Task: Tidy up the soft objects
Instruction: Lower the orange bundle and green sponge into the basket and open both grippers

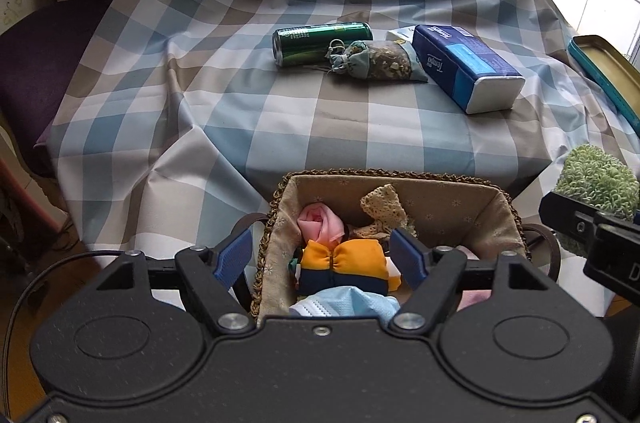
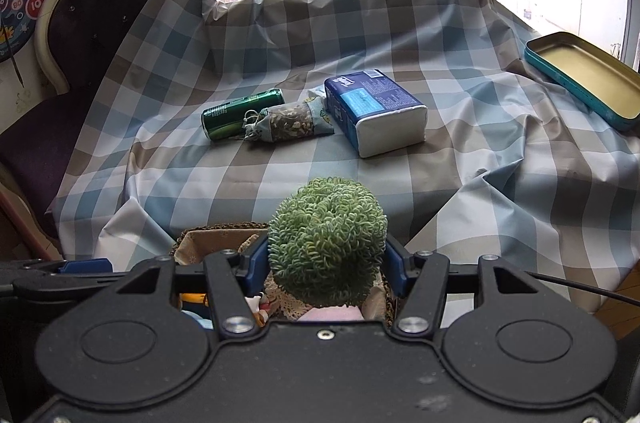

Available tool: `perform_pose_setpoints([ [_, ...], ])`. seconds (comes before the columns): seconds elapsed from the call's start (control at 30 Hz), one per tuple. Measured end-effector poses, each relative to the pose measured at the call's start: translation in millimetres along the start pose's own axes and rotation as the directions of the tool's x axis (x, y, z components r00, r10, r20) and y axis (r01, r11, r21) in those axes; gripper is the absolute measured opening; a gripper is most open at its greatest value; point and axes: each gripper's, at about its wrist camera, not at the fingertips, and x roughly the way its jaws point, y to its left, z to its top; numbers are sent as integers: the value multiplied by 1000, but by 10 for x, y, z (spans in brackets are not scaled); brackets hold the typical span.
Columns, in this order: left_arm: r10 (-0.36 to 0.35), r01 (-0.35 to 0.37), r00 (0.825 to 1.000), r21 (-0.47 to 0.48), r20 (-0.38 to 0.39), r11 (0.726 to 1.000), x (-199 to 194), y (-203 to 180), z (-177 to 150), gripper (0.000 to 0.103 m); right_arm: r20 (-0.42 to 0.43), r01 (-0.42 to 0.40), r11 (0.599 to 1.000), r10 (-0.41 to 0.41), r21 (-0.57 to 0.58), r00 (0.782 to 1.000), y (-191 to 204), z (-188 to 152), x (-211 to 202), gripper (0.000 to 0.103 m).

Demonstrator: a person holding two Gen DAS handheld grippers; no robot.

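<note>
Basket [image 1: 280, 223] at checked cloth [image 1: 280, 127] edge, right tool [image 2: 326, 263] clamping green ball [image 2: 326, 239]

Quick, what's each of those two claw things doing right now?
Left gripper: open, holding nothing, over the basket.
Right gripper: fingers closed on the green fuzzy ball.

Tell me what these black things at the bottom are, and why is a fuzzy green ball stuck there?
Those black shapes are grabbing tools. A person holds one in each hand, and each carries a camera looking out along its two blue fingers. One picture comes from the left tool, whose fingers stand apart over a lined basket of soft things, like the orange and blue pouch. The other comes from the right tool, squeezing the fuzzy green ball. On the checked cloth lie a green can, a sachet bag, a tissue pack and a tin lid.
</note>
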Motion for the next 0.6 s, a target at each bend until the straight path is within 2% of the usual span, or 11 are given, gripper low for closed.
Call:
perform_pose_setpoints([
  [0.23, -2, 2, 1000, 2, -4, 1000, 2, -6, -30, 77, -18, -24, 1000, 23, -3, 1000, 42, -39, 38, 61],
  [0.6, -4, 4, 1000, 2, -6, 1000, -11, -5, -47, 77, -5, -8, 1000, 8, 18, 1000, 0, -46, 0, 65],
])
